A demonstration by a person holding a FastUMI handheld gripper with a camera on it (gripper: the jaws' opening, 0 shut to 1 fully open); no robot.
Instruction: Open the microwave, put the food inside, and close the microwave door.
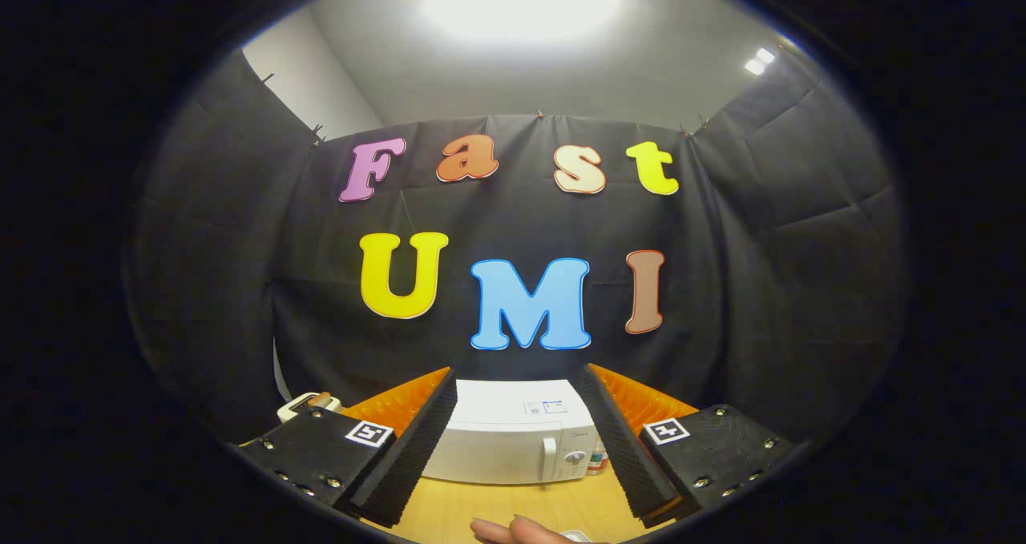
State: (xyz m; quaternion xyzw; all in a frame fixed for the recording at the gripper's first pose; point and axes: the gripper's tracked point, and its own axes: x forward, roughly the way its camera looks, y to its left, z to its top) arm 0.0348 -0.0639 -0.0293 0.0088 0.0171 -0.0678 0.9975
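White microwave (513, 440), door closed, sits beyond the released, empty tongs (517, 480).

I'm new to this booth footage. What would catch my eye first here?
A white microwave sits on the wooden table, door closed, beyond the gripper, whose jaws stand open and empty. A person's hand rests on the table just below, and a small bottle stands beside the microwave's control side.

gripper (513, 448): fingers spread wide apart, holding nothing | hand (521, 532): fingertips just below and between the fingers
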